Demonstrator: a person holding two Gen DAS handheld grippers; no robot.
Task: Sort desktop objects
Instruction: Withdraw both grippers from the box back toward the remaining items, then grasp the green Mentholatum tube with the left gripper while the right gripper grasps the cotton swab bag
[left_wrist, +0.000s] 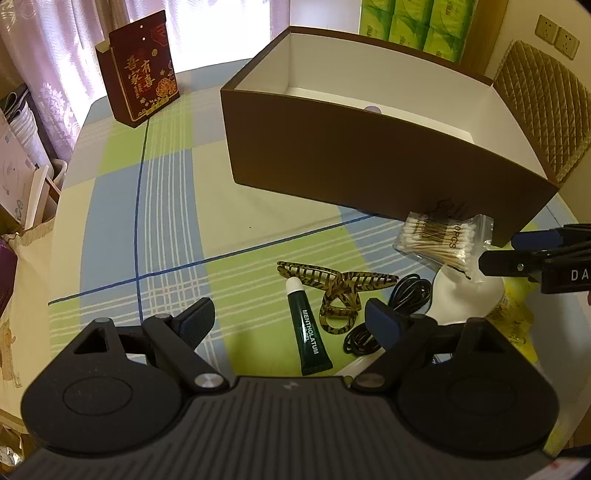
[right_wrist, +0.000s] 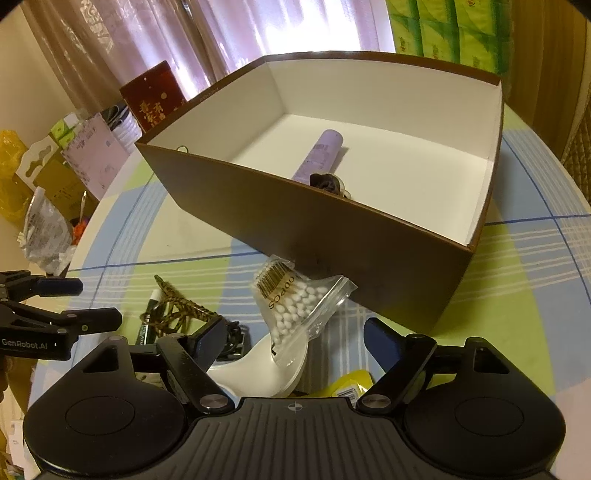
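A brown box (left_wrist: 369, 162) with a white inside stands on the checked tablecloth; it also shows in the right wrist view (right_wrist: 332, 236) and holds a lilac tube (right_wrist: 321, 155) and a dark small item (right_wrist: 327, 182). In front lie a green Mentholatum tube (left_wrist: 310, 328), a tortoiseshell hair claw (left_wrist: 336, 291), a black cable (left_wrist: 402, 306), a bag of cotton swabs (left_wrist: 443, 240) (right_wrist: 295, 306) resting on a white object (right_wrist: 266, 365), and a yellow packet (left_wrist: 513, 314). My left gripper (left_wrist: 291, 317) is open above the tube. My right gripper (right_wrist: 295, 339) is open above the swab bag.
A red gift box (left_wrist: 142, 70) stands at the table's far left. Green tissue packs (left_wrist: 417, 22) are stacked behind the brown box. A quilted chair back (left_wrist: 543, 110) is at the right. Bags and clutter (right_wrist: 44, 206) sit beyond the table's left edge.
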